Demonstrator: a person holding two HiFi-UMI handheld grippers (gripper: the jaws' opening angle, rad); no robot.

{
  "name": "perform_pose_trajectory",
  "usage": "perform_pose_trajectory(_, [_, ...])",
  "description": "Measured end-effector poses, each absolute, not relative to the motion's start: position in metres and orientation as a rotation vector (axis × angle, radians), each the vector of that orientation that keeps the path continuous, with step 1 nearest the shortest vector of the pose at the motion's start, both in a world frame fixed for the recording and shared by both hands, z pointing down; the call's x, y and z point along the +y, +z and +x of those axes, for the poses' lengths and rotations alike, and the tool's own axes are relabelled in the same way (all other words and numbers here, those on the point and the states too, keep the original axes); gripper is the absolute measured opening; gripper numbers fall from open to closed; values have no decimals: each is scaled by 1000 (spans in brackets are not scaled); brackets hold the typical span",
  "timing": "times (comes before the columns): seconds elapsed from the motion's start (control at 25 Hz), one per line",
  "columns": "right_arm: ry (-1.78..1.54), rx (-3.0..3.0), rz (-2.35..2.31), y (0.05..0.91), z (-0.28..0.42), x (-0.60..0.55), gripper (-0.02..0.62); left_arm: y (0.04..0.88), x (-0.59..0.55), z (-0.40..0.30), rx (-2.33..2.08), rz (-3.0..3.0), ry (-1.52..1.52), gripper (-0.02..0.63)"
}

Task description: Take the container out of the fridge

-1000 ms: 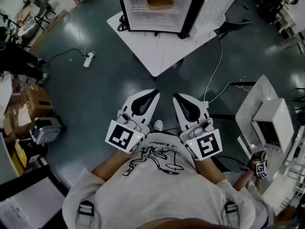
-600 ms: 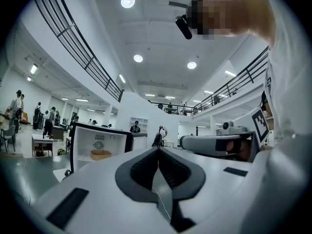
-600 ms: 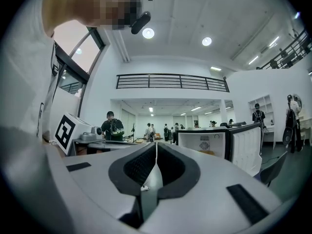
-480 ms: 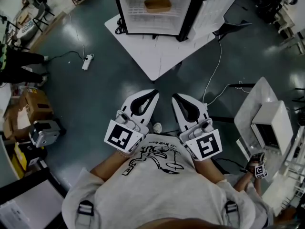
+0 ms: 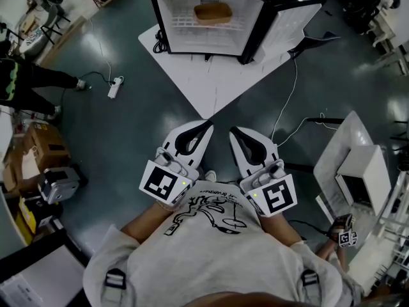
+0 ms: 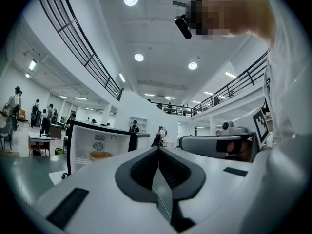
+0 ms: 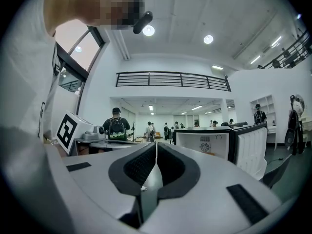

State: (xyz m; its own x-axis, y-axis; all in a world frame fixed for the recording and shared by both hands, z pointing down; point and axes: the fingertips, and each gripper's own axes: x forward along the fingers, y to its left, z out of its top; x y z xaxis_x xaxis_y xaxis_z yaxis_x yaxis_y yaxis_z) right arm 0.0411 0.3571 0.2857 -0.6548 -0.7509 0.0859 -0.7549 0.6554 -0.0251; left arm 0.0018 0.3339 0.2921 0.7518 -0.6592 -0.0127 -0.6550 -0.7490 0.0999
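– On the fridge [image 5: 255,27] shelf, far ahead, sits the container [image 5: 213,13]; how will it handle?
– I judge it light and stiff; take it by a long side. Left gripper [image 5: 206,125] and right gripper [image 5: 234,130] are closed, empty, level, near the chest, both pointing to the fridge

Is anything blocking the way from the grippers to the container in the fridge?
Nothing visible does. The fridge door stands open, the container sits exposed on its shelf, and only floor and the table's near corner separate it from the left gripper and right gripper.
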Motion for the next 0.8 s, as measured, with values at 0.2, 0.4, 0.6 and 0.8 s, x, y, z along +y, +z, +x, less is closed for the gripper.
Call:
perform_pose_trajectory(0.2, [90, -2793, 1278, 287, 35, 326, 29, 293, 302, -4, -1063, 2859, -77, 15])
perform_pose_trajectory(0.4, [89, -2789, 1285, 288, 27, 292, 29, 294, 268, -9, -1046, 2862, -78, 15])
perform_pose_trajectory(0.6, [85, -2786, 1298, 286, 19, 260, 29, 293, 236, -16, -1029, 2867, -72, 15])
perform_pose_trajectory(0.8, [73, -2787, 1311, 282, 10, 228, 29, 291, 204, -24, -1017, 2874, -77, 15])
